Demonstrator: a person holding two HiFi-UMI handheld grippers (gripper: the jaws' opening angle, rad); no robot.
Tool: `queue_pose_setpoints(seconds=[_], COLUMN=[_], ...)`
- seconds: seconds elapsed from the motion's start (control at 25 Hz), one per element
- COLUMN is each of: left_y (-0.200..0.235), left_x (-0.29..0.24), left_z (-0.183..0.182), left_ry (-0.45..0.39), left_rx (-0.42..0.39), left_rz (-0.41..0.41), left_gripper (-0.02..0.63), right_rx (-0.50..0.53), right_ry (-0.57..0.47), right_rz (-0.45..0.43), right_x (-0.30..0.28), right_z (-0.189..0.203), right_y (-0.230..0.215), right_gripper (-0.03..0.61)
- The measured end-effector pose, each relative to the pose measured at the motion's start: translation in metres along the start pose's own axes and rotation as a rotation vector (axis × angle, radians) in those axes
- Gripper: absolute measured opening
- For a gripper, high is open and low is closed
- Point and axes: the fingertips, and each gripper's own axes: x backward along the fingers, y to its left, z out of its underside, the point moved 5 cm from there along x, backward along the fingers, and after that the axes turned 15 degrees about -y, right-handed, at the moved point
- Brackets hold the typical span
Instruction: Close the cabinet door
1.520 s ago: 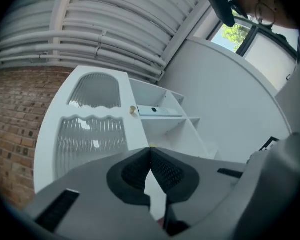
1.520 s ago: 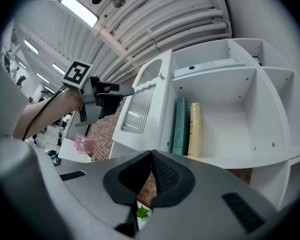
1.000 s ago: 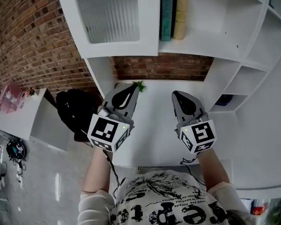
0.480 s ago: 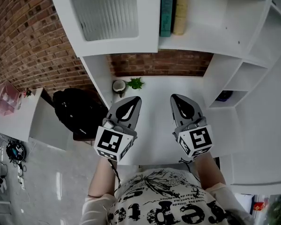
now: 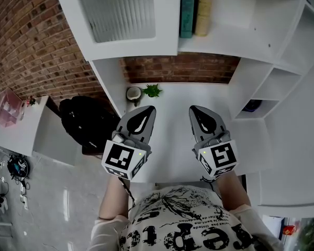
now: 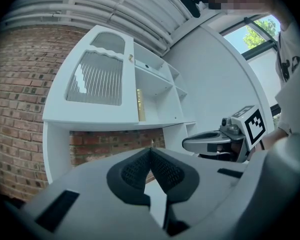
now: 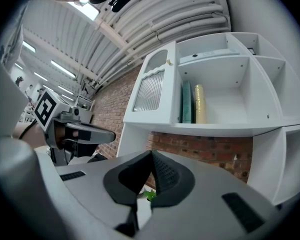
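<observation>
The cabinet door (image 5: 123,17) stands out at the upper left, with two books (image 5: 193,9) upright in the shelf compartment just to its right. Below lies the desk top (image 5: 172,95), the brick wall (image 5: 180,69) behind it. At its back left corner a small plant (image 5: 152,91) sits just beside what may be a cup (image 5: 133,94). The left gripper (image 5: 146,111) and right gripper (image 5: 196,111) hang side by side over the desk. A bag (image 5: 86,122) lies on the floor to the desk's left.

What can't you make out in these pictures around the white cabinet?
- Books: in the head view the top edge cuts them off, and their titles are too small in every view.
- Space behind the cabinet door: the ribbed glass blurs it.
- Dark thing in the side cubby: head view, too small and shadowed.
- Small plant: right gripper view, mostly behind the right gripper.
</observation>
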Motion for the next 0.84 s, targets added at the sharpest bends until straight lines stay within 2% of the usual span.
queue_pose_setpoints(seconds=[0.56, 0.84], left_y=[-0.009, -0.013], left_x=[-0.004, -0.005], left_z=[-0.004, 0.004], left_ry=[-0.004, 0.014], left_rx=[-0.034, -0.022], left_rz=[-0.005, 0.003], left_gripper=[0.014, 0.014], right_rx=[0.017, -0.017], right_ry=[-0.005, -0.015], right_rz=[-0.004, -0.008], right_x=[0.004, 0.006], right_z=[0.001, 0.007], right_y=[-0.004, -0.009], right_gripper=[0.014, 0.014])
